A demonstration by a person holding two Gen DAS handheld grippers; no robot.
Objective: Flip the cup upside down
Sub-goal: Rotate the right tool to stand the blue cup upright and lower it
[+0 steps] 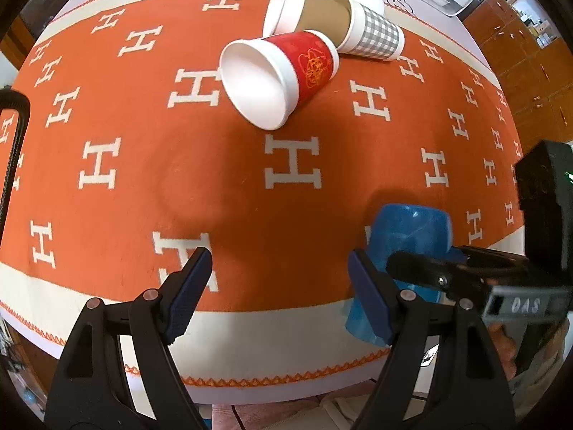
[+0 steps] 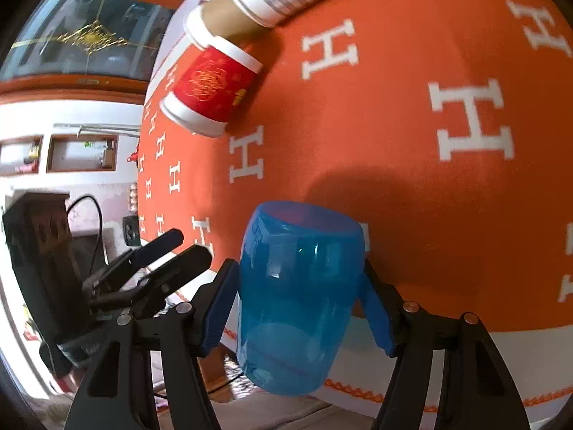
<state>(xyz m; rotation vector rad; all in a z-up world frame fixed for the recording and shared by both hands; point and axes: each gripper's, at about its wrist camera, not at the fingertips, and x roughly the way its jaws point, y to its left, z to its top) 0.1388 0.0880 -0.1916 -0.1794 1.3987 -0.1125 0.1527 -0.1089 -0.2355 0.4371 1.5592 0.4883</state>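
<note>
1. The right gripper (image 2: 301, 301) clamps the blue cup (image 2: 299, 297) between both blue pads, at the near edge of the orange tablecloth (image 2: 412, 197); the cup's open mouth faces away from the camera.
2. The left gripper (image 1: 279, 286) hangs wide open, holding nothing, just left of the cup (image 1: 412, 236).
3. Further off, a red paper cup (image 1: 283, 75), a brown cup (image 1: 308, 10) and a checked cup (image 1: 376, 36) lie on their sides, clustered together.
</note>
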